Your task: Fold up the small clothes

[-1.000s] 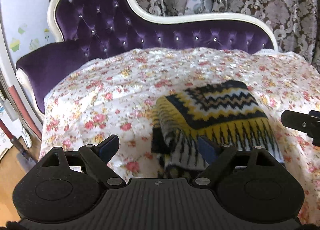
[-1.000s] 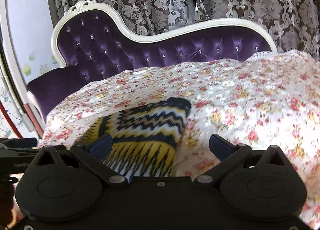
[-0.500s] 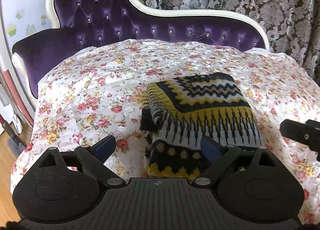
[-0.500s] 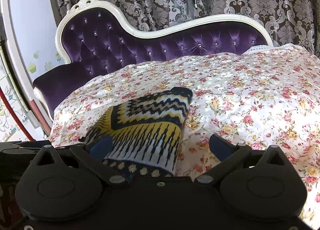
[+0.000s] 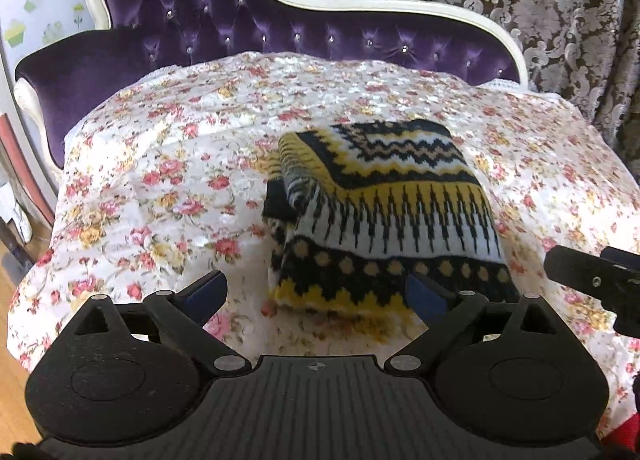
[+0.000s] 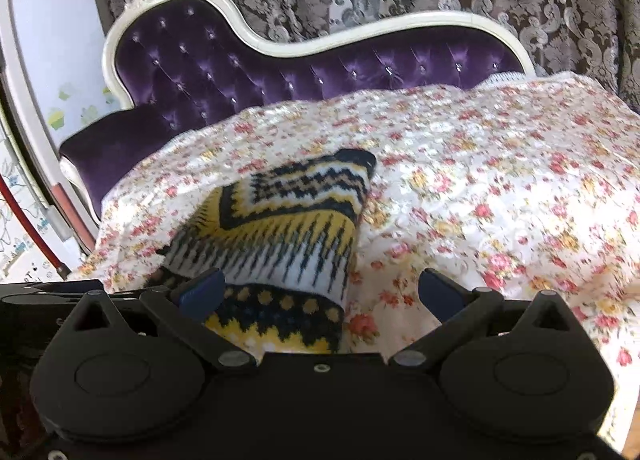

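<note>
Knitted yellow-and-black sweater, folded, lies ahead of the empty, still-widening left tool and wide-open, empty right tool; retreat without snagging its near hem.

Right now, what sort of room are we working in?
Probably a home living room or bedroom: a purple tufted sofa under a flowered cover, heavy patterned curtains behind it.

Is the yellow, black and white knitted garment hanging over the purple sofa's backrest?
No, the folded knitted garment lies on the floral cover.
</note>
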A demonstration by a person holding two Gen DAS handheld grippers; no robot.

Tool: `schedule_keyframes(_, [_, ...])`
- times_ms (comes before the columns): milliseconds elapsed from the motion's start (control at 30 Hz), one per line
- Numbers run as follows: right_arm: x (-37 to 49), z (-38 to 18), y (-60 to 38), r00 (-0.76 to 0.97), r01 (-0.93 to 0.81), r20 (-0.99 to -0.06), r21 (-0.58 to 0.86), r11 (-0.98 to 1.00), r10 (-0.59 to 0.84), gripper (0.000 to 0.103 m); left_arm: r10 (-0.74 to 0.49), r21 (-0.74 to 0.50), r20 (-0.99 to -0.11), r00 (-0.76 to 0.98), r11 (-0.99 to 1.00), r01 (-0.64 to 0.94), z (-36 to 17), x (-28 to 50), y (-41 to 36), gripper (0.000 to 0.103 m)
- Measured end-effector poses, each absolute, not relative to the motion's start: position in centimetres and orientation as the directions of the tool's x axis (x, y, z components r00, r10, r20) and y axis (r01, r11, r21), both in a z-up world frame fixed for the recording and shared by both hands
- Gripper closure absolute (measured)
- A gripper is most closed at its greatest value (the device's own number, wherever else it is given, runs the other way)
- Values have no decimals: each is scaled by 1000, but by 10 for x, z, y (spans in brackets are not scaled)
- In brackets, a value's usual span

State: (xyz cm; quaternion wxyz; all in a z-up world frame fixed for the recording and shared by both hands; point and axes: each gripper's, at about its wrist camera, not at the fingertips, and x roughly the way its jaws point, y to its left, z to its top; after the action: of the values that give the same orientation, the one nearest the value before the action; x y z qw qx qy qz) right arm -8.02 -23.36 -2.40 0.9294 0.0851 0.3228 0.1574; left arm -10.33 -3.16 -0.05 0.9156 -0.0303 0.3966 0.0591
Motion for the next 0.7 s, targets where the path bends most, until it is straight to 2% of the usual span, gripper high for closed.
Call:
schedule_keyframes(367, [-84,-23,-234,712,-196,-634,234,952,303,0,105,12,-760,641,989,-147,-2,-106,-31,6])
schedule_keyframes(700, [-88,-20,-231,710,-216,-625,247,945,325,0,111,29,-761,639,990,-137,2,-110,-36,6])
